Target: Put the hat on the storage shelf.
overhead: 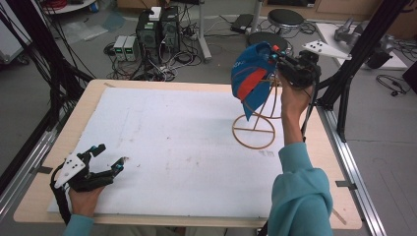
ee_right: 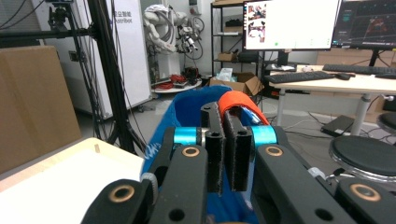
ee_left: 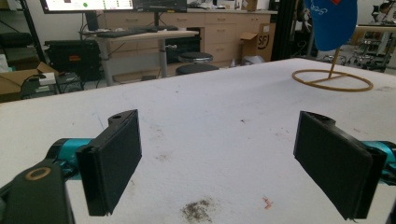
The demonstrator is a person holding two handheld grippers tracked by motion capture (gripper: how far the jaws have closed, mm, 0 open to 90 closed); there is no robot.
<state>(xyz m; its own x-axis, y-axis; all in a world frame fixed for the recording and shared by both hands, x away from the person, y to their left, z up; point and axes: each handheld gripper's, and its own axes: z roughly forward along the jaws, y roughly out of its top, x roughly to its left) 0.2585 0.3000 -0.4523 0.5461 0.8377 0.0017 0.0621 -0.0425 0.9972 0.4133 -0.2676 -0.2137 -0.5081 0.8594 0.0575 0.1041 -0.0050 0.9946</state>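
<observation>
A blue cap (overhead: 248, 78) with an orange-red patch hangs in the air over a thin wooden stand (overhead: 253, 131) with a ring base, at the table's right. My right gripper (overhead: 274, 55) is at the cap's upper right edge, shut on it. In the right gripper view the two jaws are pressed together, with the cap (ee_right: 187, 109) draped just behind my right gripper (ee_right: 229, 140). My left gripper (overhead: 109, 158) rests low at the table's near left, open, nothing between its jaws. In the left gripper view my left gripper (ee_left: 217, 168) faces the cap (ee_left: 331, 23) and the stand (ee_left: 332, 79) far off.
A white sheet (overhead: 172, 147) covers most of the wooden table (overhead: 314, 147). A black frame post (overhead: 354, 64) rises just right of the stand. Round stools (overhead: 285, 18) and computer boxes (overhead: 157, 32) stand on the floor beyond the far edge.
</observation>
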